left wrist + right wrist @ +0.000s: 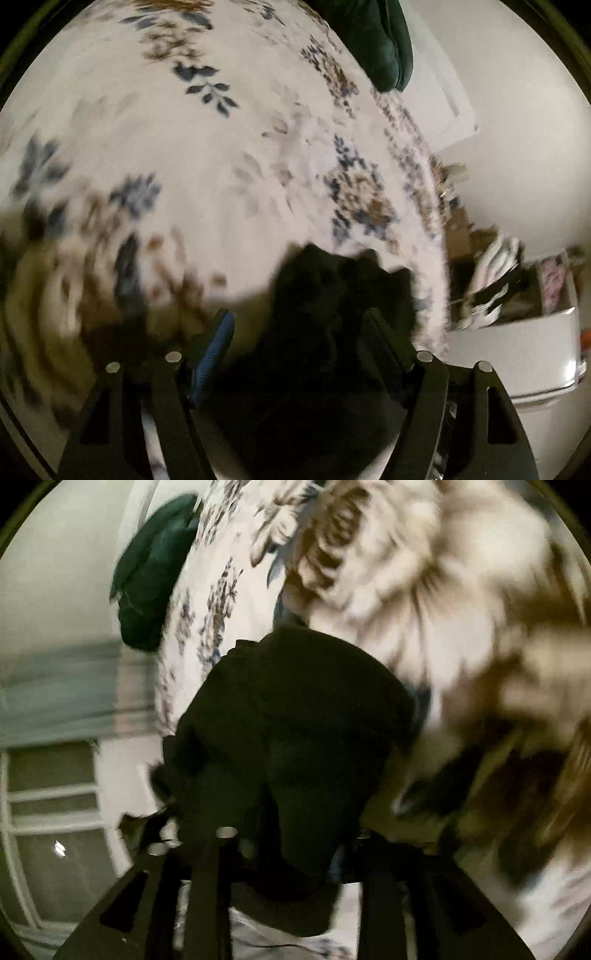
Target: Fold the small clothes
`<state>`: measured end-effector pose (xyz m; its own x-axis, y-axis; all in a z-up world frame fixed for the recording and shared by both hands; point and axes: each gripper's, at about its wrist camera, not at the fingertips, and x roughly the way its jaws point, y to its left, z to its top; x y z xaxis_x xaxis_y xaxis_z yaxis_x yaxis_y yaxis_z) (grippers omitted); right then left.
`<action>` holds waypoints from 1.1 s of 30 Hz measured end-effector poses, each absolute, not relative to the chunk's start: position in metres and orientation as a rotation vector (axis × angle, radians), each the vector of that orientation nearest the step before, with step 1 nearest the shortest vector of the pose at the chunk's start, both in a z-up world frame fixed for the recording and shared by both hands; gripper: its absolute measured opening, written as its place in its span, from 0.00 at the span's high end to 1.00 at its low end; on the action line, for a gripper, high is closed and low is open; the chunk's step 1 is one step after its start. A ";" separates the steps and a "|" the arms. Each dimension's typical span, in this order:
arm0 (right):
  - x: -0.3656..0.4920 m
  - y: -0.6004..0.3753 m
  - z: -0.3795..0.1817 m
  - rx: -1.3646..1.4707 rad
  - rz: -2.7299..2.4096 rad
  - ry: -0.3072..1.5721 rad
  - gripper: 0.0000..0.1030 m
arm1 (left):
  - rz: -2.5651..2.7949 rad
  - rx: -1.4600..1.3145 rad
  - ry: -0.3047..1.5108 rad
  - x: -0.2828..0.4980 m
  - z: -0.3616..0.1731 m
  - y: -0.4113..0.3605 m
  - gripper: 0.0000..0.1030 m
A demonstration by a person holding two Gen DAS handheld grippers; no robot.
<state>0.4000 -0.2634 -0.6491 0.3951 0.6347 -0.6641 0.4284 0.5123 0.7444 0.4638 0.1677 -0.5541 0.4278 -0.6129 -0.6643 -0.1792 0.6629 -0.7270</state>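
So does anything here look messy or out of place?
The black garment is the odd one: it sits bunched in a crumpled heap on the floral bedspread, not flat or folded. The pictures are blurred, so finer detail is hard to judge.

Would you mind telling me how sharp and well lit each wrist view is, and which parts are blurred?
Left wrist view: the floral bedspread is fairly crisp at the top, smeared by motion lower left; the black garment is an underexposed dark mass. Right wrist view: heavier motion blur, worst across the right half; the black garment shows almost no detail; the green cushion stays readable. Both views bend strongly at the fisheye rim.
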 end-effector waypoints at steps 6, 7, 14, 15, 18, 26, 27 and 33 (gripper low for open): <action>0.435 -0.258 -0.651 0.975 0.310 1.327 0.18 | -0.303 -0.986 1.131 0.391 -0.565 0.158 0.18; 0.434 -0.256 -0.646 0.952 0.308 1.338 0.18 | -0.288 -0.992 1.138 0.385 -0.567 0.156 0.17; 0.420 -0.283 -0.641 0.999 0.211 1.285 0.02 | -0.281 -1.062 1.122 0.392 -0.610 0.128 0.07; 0.427 -0.287 -0.654 1.030 0.199 1.286 0.02 | -0.275 -1.062 1.114 0.400 -0.615 0.125 0.07; 0.447 -0.290 -0.685 1.104 0.192 1.310 0.00 | -0.251 -1.042 1.074 0.413 -0.617 0.122 0.07; 0.417 -0.291 -0.666 1.119 0.146 1.199 0.73 | -0.316 -0.840 1.090 0.457 -0.584 0.111 0.17; 0.406 -0.289 -0.661 1.135 0.140 1.190 0.74 | -0.330 -0.811 1.095 0.467 -0.580 0.110 0.17; 0.350 -0.271 -0.649 1.137 0.080 1.239 0.72 | -0.427 -0.652 1.268 0.514 -0.595 0.102 0.16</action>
<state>0.3500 -0.2707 -0.6488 0.3947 0.5999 -0.6959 0.5061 0.4902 0.7096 0.5138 0.1024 -0.5951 0.2580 -0.6285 -0.7338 -0.0562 0.7484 -0.6608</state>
